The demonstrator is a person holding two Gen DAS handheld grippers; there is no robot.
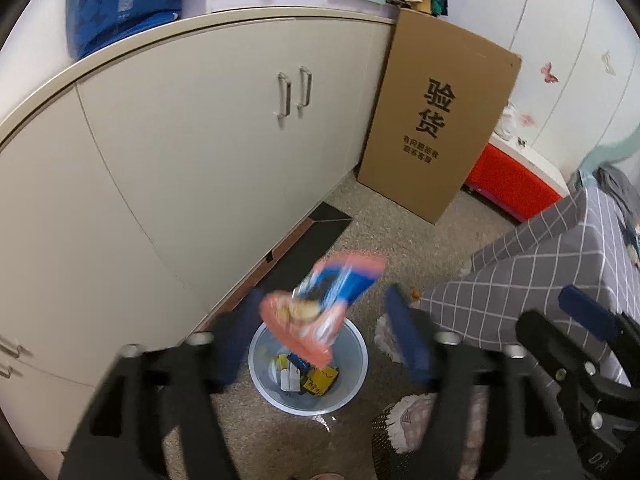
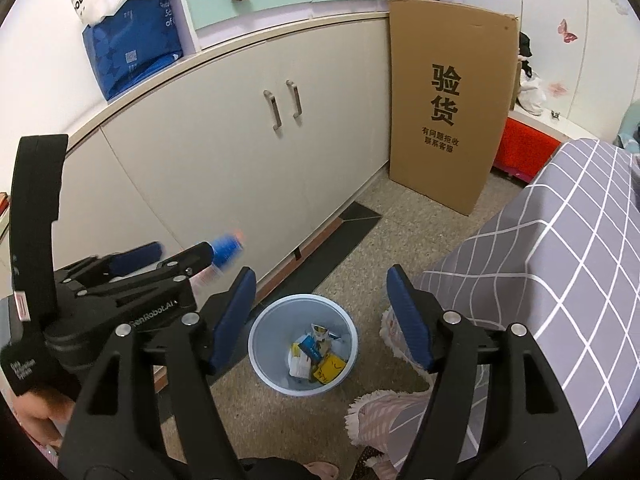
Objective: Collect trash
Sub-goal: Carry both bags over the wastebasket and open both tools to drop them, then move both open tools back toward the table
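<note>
Trash item: orange-and-blue snack wrapper (image 1: 320, 308), blurred, seen in my left wrist view between the blue pads of my left gripper (image 1: 320, 336), touching neither. Judged to be loose and dropping toward the bin directly below it.

Left gripper: jaws apart, nothing clamped. It also shows at the left of the right wrist view, with a blurred blue scrap just off its tip.

Right gripper (image 2: 322, 320): jaws apart and empty, poised over the bin.

Bin (image 2: 256, 344): pale round pail on the speckled floor, near the foot of the beige cabinet (image 2: 224, 152). Already holds several pieces (a yellow packet, blue and white scraps).

Surroundings: grey checked bedcover (image 2: 560, 248) on the right; fluffy pink slippers (image 2: 384, 412) on the floor near the bin; a tall cardboard box (image 2: 444, 104) leaning at the far end of the cabinet.

Progress, as I judge it: well along, several items binned and one more going in. I cannot see any further litter on the visible floor, though much is hidden.
</note>
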